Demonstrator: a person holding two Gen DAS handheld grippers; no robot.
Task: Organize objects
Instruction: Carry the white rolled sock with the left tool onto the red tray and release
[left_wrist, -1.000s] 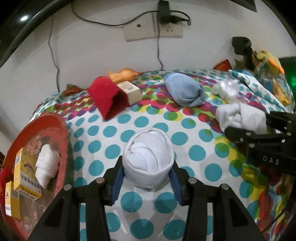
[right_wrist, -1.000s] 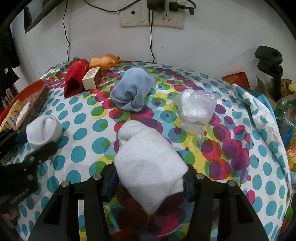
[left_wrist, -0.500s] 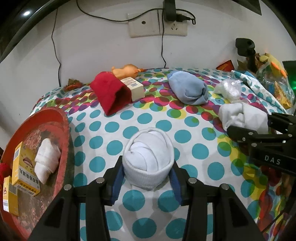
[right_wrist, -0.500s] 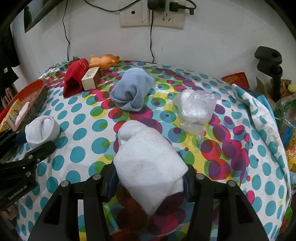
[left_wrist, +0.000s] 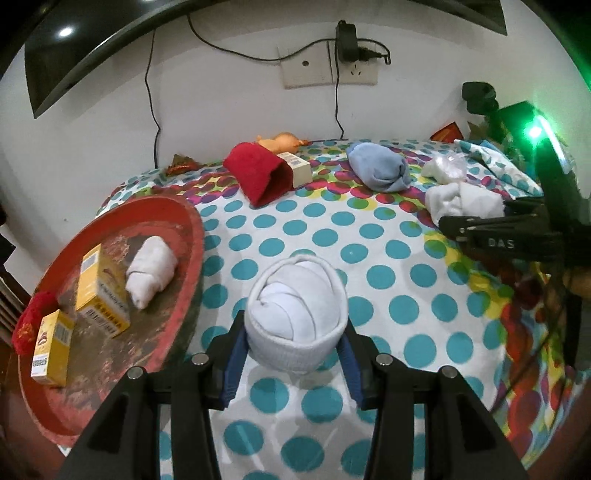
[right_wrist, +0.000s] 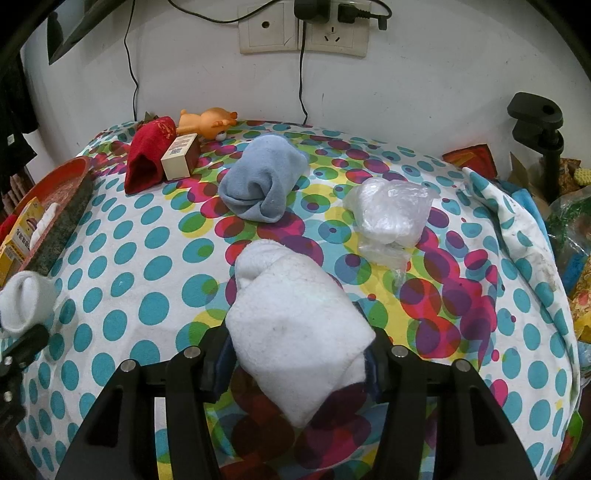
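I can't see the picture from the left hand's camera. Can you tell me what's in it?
The left gripper holds a rolled white sock above a polka-dot tablecloth. To its left, a round red tray holds another white sock roll and two yellow boxes. Farther back lie a red sock and a blue sock.

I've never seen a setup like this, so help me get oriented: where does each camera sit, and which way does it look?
Left wrist view: on the left hand-held gripper, looking along its fingers past a rolled white sock toward the red tray and wall.
Right wrist view: on the right hand-held gripper, looking over a white towel bundle.
Shared: blue sock roll, each other's gripper.
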